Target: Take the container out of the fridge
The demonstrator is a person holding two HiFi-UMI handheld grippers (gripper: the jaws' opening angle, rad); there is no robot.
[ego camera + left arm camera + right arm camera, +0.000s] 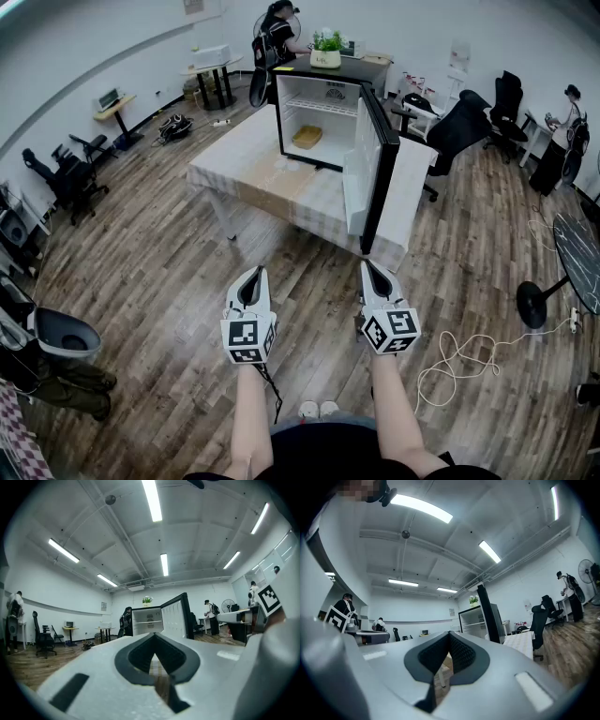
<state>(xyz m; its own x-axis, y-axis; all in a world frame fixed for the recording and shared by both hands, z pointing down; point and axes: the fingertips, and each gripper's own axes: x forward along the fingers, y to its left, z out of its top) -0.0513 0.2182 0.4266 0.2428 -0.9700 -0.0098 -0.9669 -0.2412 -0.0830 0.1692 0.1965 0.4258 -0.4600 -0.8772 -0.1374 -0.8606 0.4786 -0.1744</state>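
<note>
**Fridge open, both grippers held back**

On the cloth-covered worktop [246,171] stands the small fridge [328,92], its door [367,178] swung wide. The tan container [307,137] lies on the fridge's bottom. Well short of the worktop, the left gripper [254,274] and right gripper [369,269] have their jaws pressed together on nothing.

Matt wood-plank floor [169,281]. Chequered cloth over the desk [253,178]. Glossy black shell and smooth white plastic liner on the fridge [323,117]. Matt white plastic left claw [251,274] and right claw [371,269].
</note>
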